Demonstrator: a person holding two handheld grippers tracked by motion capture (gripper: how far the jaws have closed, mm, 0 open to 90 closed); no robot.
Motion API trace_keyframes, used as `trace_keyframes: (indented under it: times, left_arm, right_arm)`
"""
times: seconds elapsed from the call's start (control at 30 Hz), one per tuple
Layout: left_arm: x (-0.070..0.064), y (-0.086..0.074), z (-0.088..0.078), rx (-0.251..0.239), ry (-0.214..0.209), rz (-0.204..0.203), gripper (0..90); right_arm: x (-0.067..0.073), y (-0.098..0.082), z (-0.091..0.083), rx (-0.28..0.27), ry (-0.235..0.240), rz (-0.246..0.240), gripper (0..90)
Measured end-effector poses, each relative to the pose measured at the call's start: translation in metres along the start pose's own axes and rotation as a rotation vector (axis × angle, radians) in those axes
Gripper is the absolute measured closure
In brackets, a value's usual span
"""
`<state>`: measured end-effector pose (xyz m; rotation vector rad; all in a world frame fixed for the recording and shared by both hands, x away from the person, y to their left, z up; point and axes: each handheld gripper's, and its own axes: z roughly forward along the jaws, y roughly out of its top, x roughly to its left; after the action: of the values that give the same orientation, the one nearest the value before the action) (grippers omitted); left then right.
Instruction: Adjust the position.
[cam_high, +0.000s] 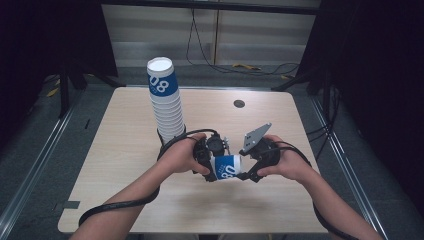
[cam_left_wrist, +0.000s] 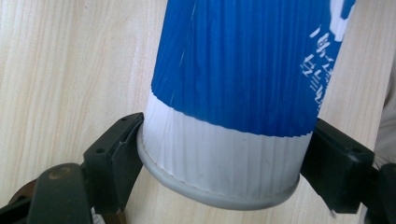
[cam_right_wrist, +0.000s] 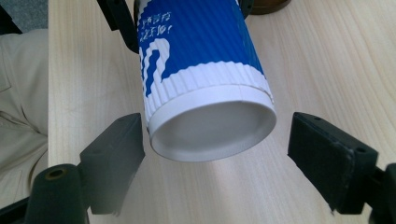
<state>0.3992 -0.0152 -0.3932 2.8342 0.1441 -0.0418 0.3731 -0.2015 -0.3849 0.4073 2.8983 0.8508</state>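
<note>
A blue-and-white ribbed paper cup (cam_high: 227, 167) is seen held on its side just above the pale wooden table (cam_high: 125, 165), near the front edge and in front of the tall stack of matching paper cups (cam_high: 166, 102) that stands farther back. The left gripper (cam_left_wrist: 219, 158) is clamped on the cup's rolled-rim end, its two black jaws pressed against opposite sides of the white band. The cup's long axis runs level from that gripper toward the right gripper (cam_right_wrist: 215, 156), so that the closed base is pointed straight into it. The right gripper's jaws are spread to either side of the base, the left one close beside it and the right one well apart, with nothing gripped. Of the two, the left gripper is on the cup while the right is merely near; a close on the base appears to be the move prepared. The cup's sleeve is corrugated, blue with white lettering, and looks undented.
</note>
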Motion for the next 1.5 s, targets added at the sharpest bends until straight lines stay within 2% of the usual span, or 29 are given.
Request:
trace_keyframes:
  times: [0.17, 0.23, 0.73, 1.07, 1.2, 1.5]
  left_arm:
    - [0.0, 0.002, 0.0, -0.013, -0.002, -0.002, 20.4]
    - [0.0, 0.002, 0.0, -0.013, -0.004, -0.003, 20.4]
    - [-0.001, 0.003, -0.001, -0.024, -0.007, 0.001, 20.4]
    - [-0.001, 0.003, -0.002, -0.031, -0.004, -0.001, 20.3]
    - [-0.001, 0.004, -0.004, -0.018, -0.006, 0.01, 20.3]
    - [-0.001, 0.005, -0.005, -0.037, 0.0, 0.006, 20.1]
  right_arm:
    - [0.0, 0.001, 0.001, -0.001, 0.006, 0.009, 20.1]
    - [0.0, 0.0, 0.003, -0.001, 0.013, -0.001, 21.8]
    - [0.001, -0.002, 0.008, 0.036, 0.025, 0.006, 29.3]
    - [0.001, -0.004, 0.009, 0.049, 0.021, 0.003, 30.2]
    - [0.0, -0.005, 0.01, 0.053, 0.024, 0.007, 30.3]
    - [-0.001, -0.009, 0.013, 0.064, 0.024, 0.014, 30.7]
